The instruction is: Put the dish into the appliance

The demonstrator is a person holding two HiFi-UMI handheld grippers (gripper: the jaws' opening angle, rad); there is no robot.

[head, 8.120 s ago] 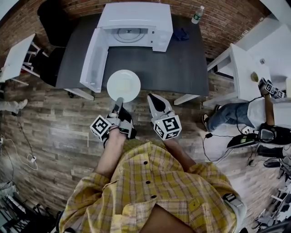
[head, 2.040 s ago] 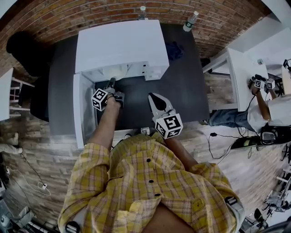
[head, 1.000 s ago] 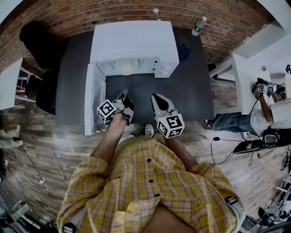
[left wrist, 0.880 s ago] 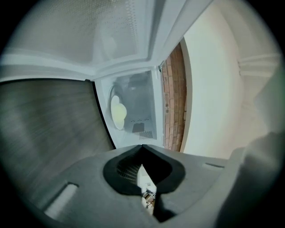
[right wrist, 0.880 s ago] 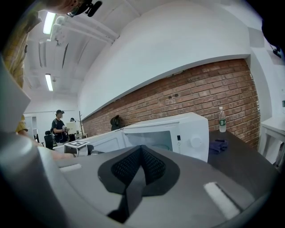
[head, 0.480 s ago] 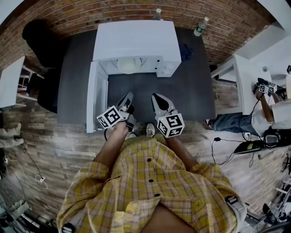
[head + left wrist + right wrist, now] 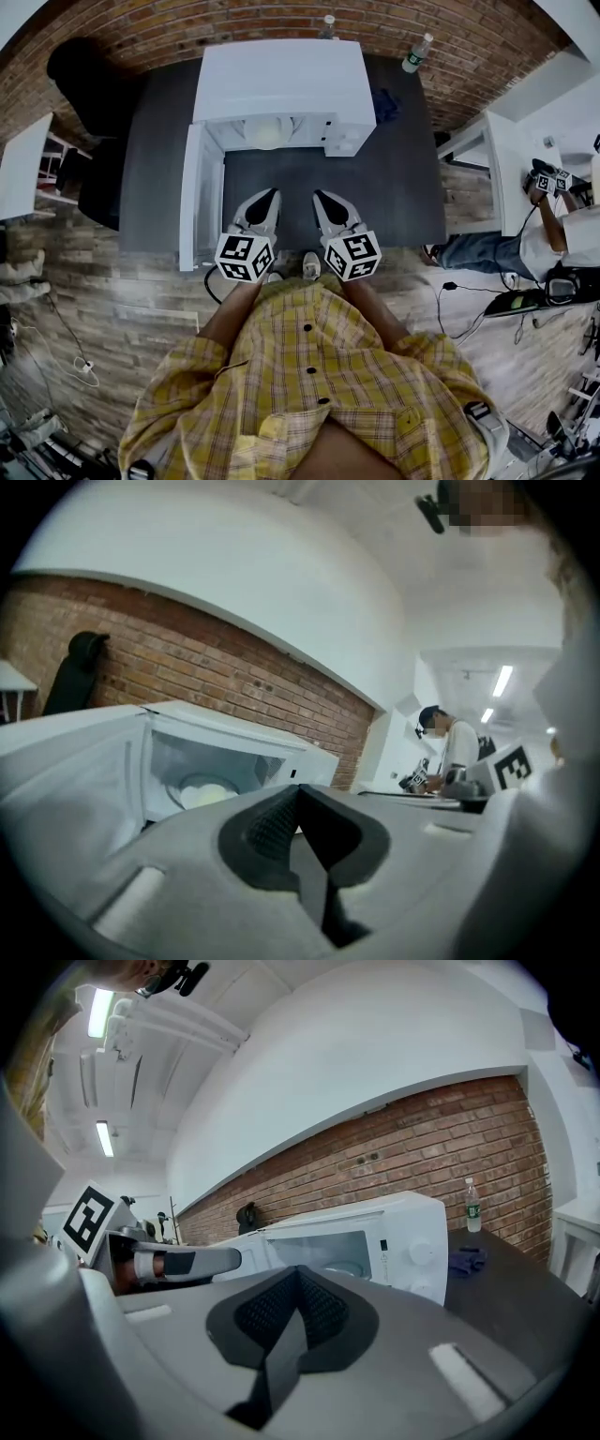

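The door [image 7: 200, 202] hangs open just left of my left claw [image 7: 266, 197], jaws pressed together on nothing, because the dish [image 7: 268, 134] already sits inside the microwave [image 7: 281, 80] straight ahead. My right claw [image 7: 324, 199], just beside it, is likewise closed and empty, idle by my judgement.

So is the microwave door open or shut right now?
Open. The door stands swung out toward the person, and the white dish shows inside the microwave.
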